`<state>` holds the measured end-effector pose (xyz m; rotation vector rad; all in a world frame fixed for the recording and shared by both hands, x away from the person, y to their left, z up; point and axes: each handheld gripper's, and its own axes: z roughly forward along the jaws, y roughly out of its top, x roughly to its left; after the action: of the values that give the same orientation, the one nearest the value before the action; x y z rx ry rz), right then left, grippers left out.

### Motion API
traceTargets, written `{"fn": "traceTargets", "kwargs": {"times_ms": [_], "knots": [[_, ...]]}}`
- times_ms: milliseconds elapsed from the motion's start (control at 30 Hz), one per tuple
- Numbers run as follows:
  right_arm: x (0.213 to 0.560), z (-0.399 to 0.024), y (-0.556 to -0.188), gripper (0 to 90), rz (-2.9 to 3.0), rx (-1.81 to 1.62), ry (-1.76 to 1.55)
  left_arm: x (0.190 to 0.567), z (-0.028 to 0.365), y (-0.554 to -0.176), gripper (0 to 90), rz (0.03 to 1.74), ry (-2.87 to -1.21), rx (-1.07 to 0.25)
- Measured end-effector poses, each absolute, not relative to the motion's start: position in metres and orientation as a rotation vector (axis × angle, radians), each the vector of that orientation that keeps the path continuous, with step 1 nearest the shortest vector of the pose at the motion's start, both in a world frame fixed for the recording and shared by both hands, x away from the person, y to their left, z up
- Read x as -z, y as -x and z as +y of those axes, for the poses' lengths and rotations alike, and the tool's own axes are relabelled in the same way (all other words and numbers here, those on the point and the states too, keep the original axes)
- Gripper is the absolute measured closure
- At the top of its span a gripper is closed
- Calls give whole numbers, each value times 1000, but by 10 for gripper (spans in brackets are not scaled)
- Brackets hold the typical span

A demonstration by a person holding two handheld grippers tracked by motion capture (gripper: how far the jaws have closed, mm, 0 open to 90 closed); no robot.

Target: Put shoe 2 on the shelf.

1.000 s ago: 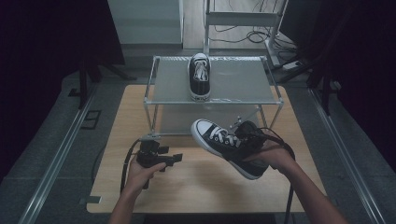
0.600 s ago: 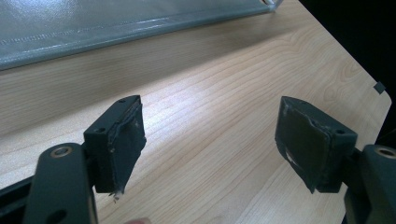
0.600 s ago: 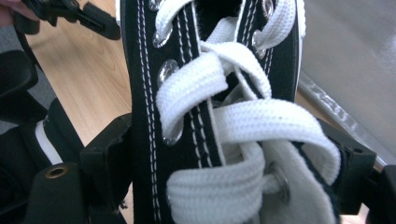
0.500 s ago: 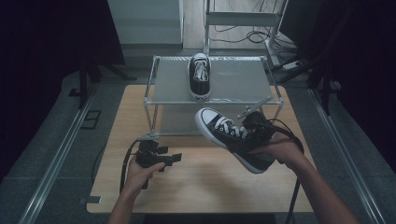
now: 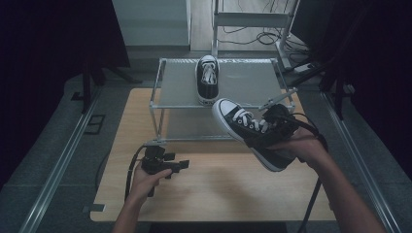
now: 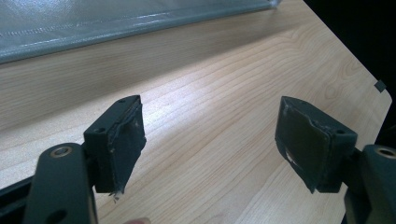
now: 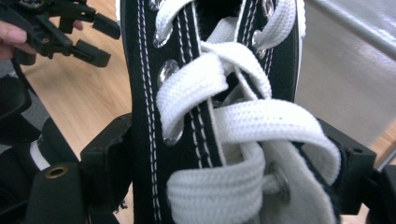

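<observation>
Held shoe: a black high-top sneaker (image 5: 252, 138) with white laces, white toe cap and white sole edge, lifted clear of the table (image 5: 214, 194), above its right half and just in front of the rack (image 5: 160, 97). Its toe points up and to the left toward the rack's front rail; the heel hangs lower, near the person's right hand (image 5: 299, 148).

Right tongs: the right gripper (image 5: 277, 124) is clamped on the sneaker's upper at the lacing. In the right gripper view the black jaws stand on either side of the laced part, set wide, with the canvas and white laces (image 7: 224, 126) pressed between them.

Left tongs: the left gripper (image 5: 163, 164) sits low over the left front part of the table, held in the left hand (image 5: 145, 179). In the left gripper view its jaws stand wide apart with bare wood between them; its pads (image 6: 306, 142) grip nothing.

Second shoe: a matching black sneaker (image 5: 207, 77) stands upright on the rack's top shelf, toe toward the person, well apart from the lifted one.

Rack: a metal frame with two grey shelves, standing at the far edge of the table.

Table: light wood.
</observation>
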<state>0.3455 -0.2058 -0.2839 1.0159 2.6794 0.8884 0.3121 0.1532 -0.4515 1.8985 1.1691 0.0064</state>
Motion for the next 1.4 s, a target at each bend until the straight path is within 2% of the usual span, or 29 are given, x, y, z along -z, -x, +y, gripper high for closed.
{"fn": "traceTargets", "kwargs": {"times_ms": [833,1400], "knots": [[266,-209,-398,192,2581,-863,-1230,453,155,-313,244,1174,-1890,3],[258,-193,-443,195,2493,-802,-1425,452,158,-313,244,1173,-1880,10]]}}
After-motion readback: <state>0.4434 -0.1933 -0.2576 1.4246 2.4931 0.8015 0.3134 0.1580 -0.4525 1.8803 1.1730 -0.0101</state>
